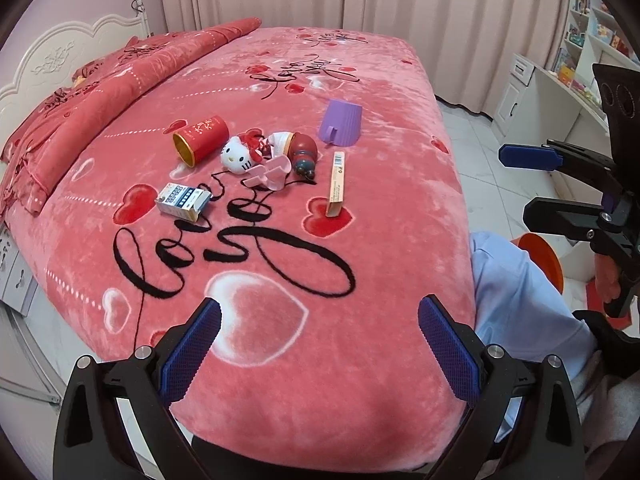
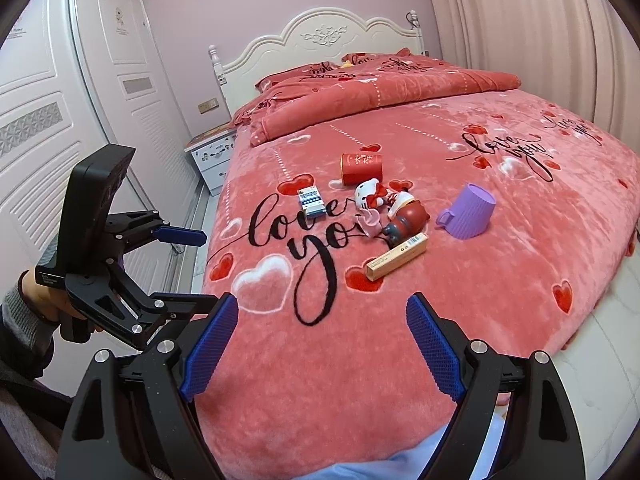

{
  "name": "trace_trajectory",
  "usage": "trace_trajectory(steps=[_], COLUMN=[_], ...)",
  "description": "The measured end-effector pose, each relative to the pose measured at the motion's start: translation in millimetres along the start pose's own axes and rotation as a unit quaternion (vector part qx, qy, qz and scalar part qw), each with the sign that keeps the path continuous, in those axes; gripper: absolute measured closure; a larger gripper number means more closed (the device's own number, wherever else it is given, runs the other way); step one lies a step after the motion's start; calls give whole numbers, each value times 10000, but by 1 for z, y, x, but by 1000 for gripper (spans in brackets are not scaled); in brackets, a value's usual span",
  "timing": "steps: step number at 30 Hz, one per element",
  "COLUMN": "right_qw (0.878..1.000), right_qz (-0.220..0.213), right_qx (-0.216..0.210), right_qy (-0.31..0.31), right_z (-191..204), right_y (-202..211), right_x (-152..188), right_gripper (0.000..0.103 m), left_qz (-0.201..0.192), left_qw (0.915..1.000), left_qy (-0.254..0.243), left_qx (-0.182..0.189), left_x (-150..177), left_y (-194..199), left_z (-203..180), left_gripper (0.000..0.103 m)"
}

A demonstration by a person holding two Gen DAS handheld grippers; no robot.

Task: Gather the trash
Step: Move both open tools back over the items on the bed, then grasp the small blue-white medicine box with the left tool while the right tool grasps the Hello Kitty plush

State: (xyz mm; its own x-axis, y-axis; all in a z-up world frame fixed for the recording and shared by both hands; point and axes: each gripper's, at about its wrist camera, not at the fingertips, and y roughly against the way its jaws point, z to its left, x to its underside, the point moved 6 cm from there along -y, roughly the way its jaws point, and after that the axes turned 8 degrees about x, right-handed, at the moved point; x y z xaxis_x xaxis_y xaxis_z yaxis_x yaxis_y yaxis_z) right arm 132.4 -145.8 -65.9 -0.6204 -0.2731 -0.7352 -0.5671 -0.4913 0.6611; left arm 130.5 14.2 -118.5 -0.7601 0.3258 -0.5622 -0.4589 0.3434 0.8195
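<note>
Left wrist: toys (image 1: 240, 155) crowd between red tin (image 1: 201, 138) and purple cup (image 1: 341, 125).

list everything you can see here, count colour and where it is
red tin: 1, red and gold, on its side, far left of the pile
small carton: 1, white and blue, open-ended, nearest left
cat plush: 1, white with red bow, pile centre
figurine: 1, dark red, lying down
pink piece: 1, pink, front of plush
long box: 1, tan, right
purple cup: 1, upside down, far right
bed cover: 1, pink with hearts
left gripper: open, empty
right gripper: open, empty
</note>
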Motion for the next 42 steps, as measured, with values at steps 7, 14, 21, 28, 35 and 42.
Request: trace_trajectory(steps=[7,14,21,28,35,42], right_qw=[10000,9998,9996,9991,9981,9974], right_qz=[74,135,225,337,453,491], right_qx=[-24,-102,-146,-258,-387,-503], right_qy=[-23,86,93,77,162,138], right_z=[-9,-13,-20,-26,-31,-37], right_y=[-25,-55,-88,-117,-144,-158], right_x=[-13,-31,-42,-48,-54,-55], right_gripper=[18,18,18,18,18,18], left_qz=[-6,68,91,65,13,-174], left_qw=[9999,9996,9986,9954,9899,9726], left_qy=[142,256,509,951,1386,2226], left_qx=[-58,-96,-78,-130,-301,-650], left_x=[-16,-32,-45,-57,-66,-70], left_y=[-12,-29,-50,-75,-98,-124], left_z=[22,46,72,100,128,167], left_gripper=[6,6,6,6,6,6])
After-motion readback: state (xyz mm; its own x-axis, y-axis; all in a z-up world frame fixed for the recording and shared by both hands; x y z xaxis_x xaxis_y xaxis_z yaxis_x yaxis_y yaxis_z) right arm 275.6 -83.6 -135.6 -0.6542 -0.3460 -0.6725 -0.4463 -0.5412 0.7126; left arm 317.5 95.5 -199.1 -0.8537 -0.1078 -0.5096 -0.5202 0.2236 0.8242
